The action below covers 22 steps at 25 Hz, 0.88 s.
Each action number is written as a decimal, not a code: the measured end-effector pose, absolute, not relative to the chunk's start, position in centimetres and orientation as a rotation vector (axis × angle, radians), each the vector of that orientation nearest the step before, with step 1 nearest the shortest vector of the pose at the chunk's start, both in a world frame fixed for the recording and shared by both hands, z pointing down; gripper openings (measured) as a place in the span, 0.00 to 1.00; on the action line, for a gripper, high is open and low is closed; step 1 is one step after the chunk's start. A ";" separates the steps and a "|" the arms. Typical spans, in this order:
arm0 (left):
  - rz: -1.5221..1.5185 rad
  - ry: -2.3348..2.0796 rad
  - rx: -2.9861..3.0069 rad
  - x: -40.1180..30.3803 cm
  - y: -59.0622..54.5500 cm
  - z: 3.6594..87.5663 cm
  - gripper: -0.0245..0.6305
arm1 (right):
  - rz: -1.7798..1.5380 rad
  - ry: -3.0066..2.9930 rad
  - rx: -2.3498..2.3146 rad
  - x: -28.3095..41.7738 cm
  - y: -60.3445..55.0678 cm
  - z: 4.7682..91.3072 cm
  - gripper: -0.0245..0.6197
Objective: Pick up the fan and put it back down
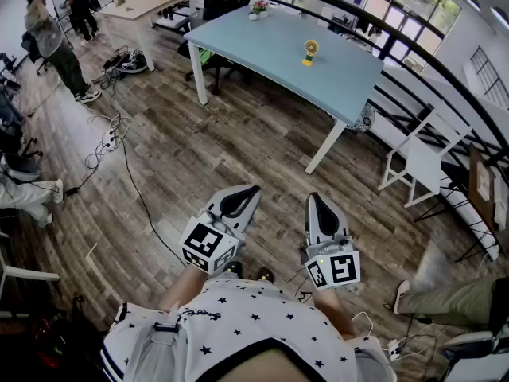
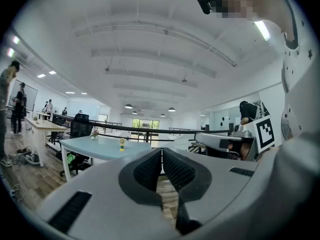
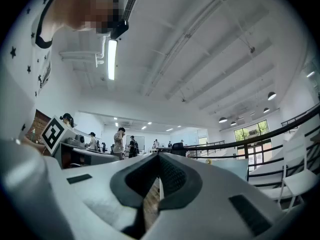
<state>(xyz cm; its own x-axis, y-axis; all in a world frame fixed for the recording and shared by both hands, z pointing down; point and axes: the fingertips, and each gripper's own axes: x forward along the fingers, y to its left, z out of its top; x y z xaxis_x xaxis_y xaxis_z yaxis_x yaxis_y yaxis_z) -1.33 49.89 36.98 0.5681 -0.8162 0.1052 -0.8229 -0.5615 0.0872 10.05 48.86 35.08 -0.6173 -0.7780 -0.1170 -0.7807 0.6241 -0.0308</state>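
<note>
Presently, step: approach; fan (image 1: 310, 52) stands on table (image 1: 238, 42), well ahead of left gripper (image 1: 252, 189) and right gripper (image 1: 315, 198), apart from both
Jaws: both pairs pressed together; nothing held
Next: likely walk closer; spread one pair around fan
Views: head view alone shows floor (image 1: 238, 150) between; left gripper view shows fan up-left of its jaws

No text, brand or number is showing clearly enough to read. Only coded black-and-white square markers (image 1: 208, 245) are showing, on the cubes of the left gripper (image 1: 253, 189) and the right gripper (image 1: 313, 198). A small line of script (image 1: 199, 314) on the person's starred shirt (image 1: 238, 333) is blurring past reading.
</note>
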 end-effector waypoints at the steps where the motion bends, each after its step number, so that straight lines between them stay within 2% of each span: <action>1: 0.075 -1.407 2.668 -1.3 49.9 37.0 0.08 | 0.038 2.725 -1.309 10.1 48.9 35.1 0.03; 22: 0.074 -1.460 2.625 -0.8 48.3 36.9 0.08 | 0.032 2.718 -1.263 11.3 46.5 34.9 0.03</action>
